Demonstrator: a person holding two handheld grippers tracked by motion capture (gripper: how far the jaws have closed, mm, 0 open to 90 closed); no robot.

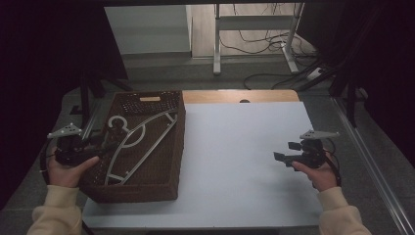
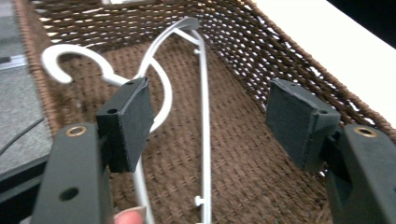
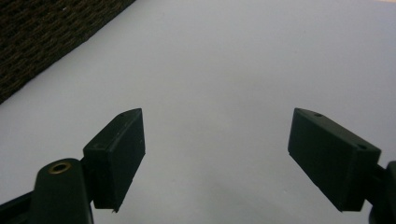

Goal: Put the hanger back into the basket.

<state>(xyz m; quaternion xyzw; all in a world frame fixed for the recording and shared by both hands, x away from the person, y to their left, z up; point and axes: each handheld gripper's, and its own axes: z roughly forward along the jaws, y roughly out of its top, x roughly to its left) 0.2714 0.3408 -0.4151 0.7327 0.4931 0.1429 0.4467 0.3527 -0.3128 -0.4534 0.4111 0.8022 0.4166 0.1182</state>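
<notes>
At the table's left edge, your left tongs (image 2: 208, 121) hang spread wide over the dark brown woven wicker basket (image 1: 169, 147), lined up to take the white metal clothes hanger (image 2: 201, 116) lying flat inside. Your right tongs (image 3: 233, 158) wait parted and empty above the bare white table (image 1: 244, 156) near its right edge.

A white table (image 1: 244, 161) carries a brown woven basket (image 1: 166, 147) on its left side, reaching from near edge towards the far one. A wooden strip (image 1: 240, 96), possibly bare tabletop, runs along the far edge.
</notes>
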